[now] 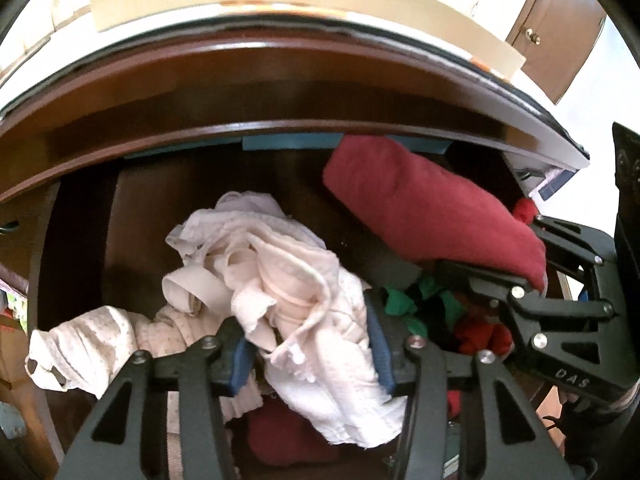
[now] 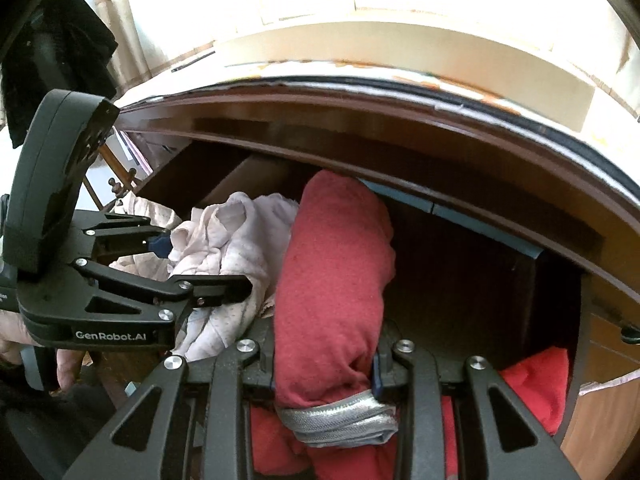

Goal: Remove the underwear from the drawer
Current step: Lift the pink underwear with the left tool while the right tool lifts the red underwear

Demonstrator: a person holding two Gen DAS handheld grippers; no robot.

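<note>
Underwear: the red piece (image 2: 332, 272) is sitting pinched in the right hand-held gripper (image 2: 324, 376) over the drawer (image 2: 460, 280). The left hand-held gripper (image 1: 308, 356) is pinching the pale bundle (image 1: 304, 304)

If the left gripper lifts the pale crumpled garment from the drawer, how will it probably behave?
The pale garment is thin, creased cloth, so it will probably hang limp and stretch downward. Its loose straps trail sideways and may drag on the drawer. It looks light, so the left gripper should lift it easily.
</note>
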